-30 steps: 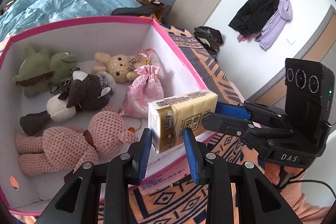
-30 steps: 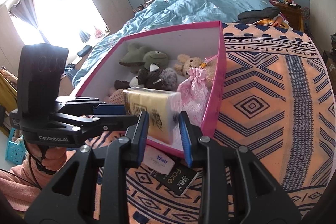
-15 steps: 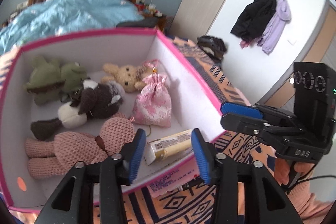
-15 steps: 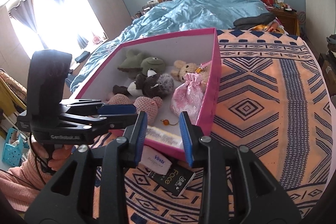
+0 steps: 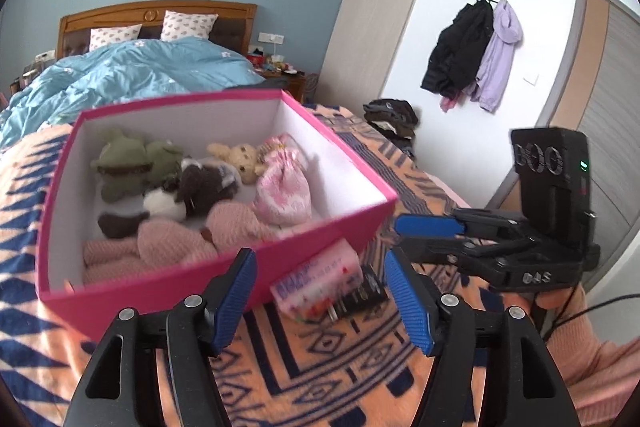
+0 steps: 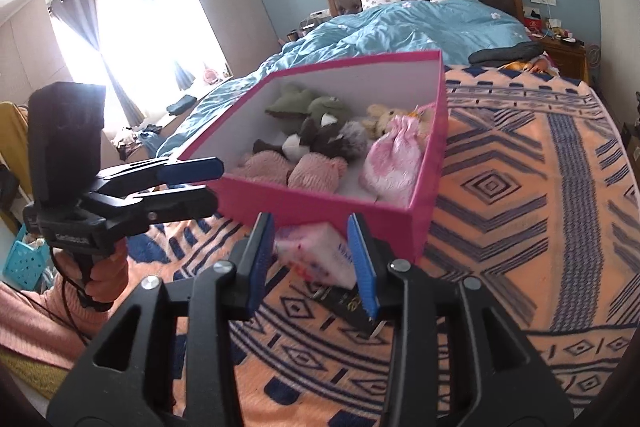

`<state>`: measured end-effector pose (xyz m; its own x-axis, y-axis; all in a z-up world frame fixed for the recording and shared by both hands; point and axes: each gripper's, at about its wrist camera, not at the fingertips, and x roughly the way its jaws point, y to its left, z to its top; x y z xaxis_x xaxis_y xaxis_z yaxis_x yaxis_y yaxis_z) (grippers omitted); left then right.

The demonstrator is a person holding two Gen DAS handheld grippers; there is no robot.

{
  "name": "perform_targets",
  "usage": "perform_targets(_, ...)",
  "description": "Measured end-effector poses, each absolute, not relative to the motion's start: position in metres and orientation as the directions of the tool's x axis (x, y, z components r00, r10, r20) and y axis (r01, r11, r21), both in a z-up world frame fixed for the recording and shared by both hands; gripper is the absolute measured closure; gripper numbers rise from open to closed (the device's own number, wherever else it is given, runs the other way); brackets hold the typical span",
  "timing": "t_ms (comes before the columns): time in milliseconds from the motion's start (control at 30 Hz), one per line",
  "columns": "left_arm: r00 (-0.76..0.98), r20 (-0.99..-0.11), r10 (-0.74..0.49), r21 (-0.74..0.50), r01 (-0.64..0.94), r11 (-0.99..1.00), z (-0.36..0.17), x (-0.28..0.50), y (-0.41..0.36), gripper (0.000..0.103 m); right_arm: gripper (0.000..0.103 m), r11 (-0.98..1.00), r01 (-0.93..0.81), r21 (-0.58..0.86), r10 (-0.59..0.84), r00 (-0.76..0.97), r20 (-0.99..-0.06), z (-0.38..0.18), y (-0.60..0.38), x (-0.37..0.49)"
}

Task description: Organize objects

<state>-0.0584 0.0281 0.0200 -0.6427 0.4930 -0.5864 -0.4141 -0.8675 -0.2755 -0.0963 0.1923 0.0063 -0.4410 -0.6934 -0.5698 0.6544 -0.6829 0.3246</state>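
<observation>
A pink box [image 5: 160, 283] [image 6: 332, 207] stands on the patterned blanket and holds several plush toys and a pink drawstring pouch [image 5: 284, 187] [image 6: 394, 157]. A pink-white tissue pack [image 5: 316, 279] [image 6: 320, 251] lies on the blanket against the box's near wall, beside a black packet [image 5: 360, 295] [image 6: 348, 303]. My left gripper [image 5: 320, 295] is open and empty, just before the tissue pack. My right gripper [image 6: 314, 259] is open and empty, with the pack between its fingers' line of sight. The yellow tissue pack is hidden.
The orange and blue blanket [image 6: 520, 187] spreads right of the box. A bed with a blue duvet [image 5: 120, 75] lies behind. Coats [image 5: 472, 47] hang on the right wall. A bright window [image 6: 132, 39] is at the left.
The yellow tissue pack was held over the box, then dropped inside by the near wall. Both grippers have since pulled back and risen, and the left one has opened wider.
</observation>
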Motion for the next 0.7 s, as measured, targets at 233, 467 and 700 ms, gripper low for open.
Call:
perform_targets(233,-0.584,-0.673,0.453,-0.292,-0.353,-0.889,-0.023,-0.06,0.034,0.025,0.058,-0.694,0.63,0.348,-0.681,-0.417,-0.602,-0.018,0.186,-0.097)
perform_targets(467,-0.542,-0.684,0.488,-0.358,-0.332,-0.872,-0.044,-0.071,0.033,0.035,0.058,-0.703,0.621,0.348,-0.671,-0.416,-0.614,-0.027,0.181,-0.101)
perform_targets(700,-0.512,-0.687,0.516,-0.367,-0.368,-0.854,-0.05,-0.08,0.044,0.051,0.058,-0.698,0.621,0.357,-0.676,-0.406,-0.615,-0.031,0.174,-0.108)
